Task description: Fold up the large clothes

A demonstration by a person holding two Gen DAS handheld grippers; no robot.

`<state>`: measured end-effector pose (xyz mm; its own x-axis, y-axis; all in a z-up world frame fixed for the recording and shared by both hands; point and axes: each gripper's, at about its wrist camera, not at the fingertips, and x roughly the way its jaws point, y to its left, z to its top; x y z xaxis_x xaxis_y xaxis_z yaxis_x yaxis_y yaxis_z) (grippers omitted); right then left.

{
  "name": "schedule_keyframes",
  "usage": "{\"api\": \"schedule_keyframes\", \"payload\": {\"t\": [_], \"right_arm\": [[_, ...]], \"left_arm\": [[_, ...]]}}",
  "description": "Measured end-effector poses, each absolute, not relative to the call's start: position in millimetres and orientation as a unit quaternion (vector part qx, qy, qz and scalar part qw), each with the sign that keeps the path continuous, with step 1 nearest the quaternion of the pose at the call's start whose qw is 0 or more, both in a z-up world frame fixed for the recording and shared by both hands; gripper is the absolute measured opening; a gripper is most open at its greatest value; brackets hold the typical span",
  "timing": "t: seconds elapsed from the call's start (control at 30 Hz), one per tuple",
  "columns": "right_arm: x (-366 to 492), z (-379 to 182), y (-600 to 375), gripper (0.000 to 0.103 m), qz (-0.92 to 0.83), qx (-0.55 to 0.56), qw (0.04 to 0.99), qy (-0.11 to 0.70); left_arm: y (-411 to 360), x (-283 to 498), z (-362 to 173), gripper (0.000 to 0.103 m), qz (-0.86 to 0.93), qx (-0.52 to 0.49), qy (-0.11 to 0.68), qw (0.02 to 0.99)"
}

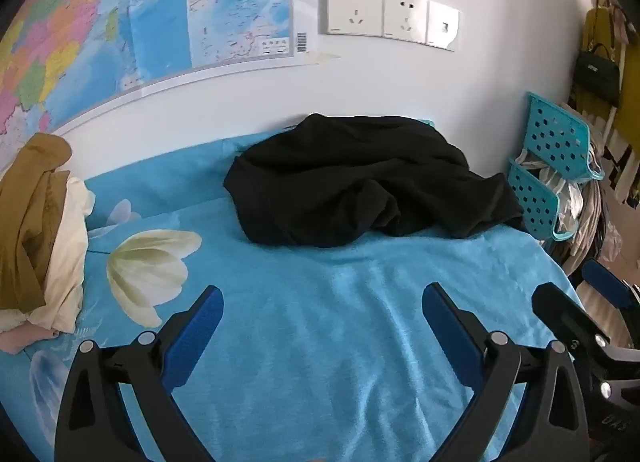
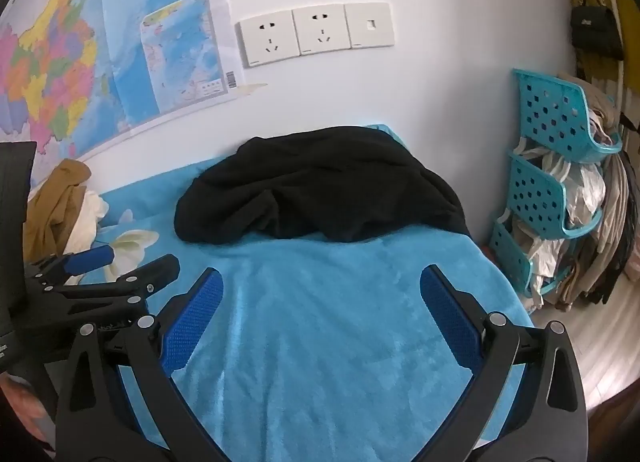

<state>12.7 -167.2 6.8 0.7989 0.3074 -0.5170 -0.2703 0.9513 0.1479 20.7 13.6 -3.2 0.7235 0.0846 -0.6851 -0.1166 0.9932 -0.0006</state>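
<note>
A large black garment (image 1: 360, 178) lies crumpled in a heap at the far side of the blue bedcover (image 1: 320, 342), against the white wall; it also shows in the right wrist view (image 2: 320, 190). My left gripper (image 1: 322, 302) is open and empty, held above the bare cover short of the garment. My right gripper (image 2: 320, 286) is open and empty too, beside the left one and also short of the garment. The left gripper shows at the left of the right wrist view (image 2: 108, 270), and the right gripper at the right edge of the left wrist view (image 1: 580, 302).
A pile of tan and cream clothes (image 1: 40, 230) lies at the far left of the bed. Stacked turquoise perforated baskets (image 2: 548, 190) with bags stand at the right against the wall. A map (image 1: 120, 22) and wall sockets (image 1: 388, 14) are above. The bed's right edge drops to a wooden floor (image 2: 600, 342).
</note>
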Motion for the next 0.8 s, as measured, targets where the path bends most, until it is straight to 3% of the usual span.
{"api": "schedule_keyframes", "payload": {"t": [0.8], "right_arm": [[25.5,12.8,-149.9,0.098,0.16,0.032,0.945,0.282]], "left_arm": [[27.4,25.0,-0.2,0.097,0.062,-0.037,0.364,0.929]]}}
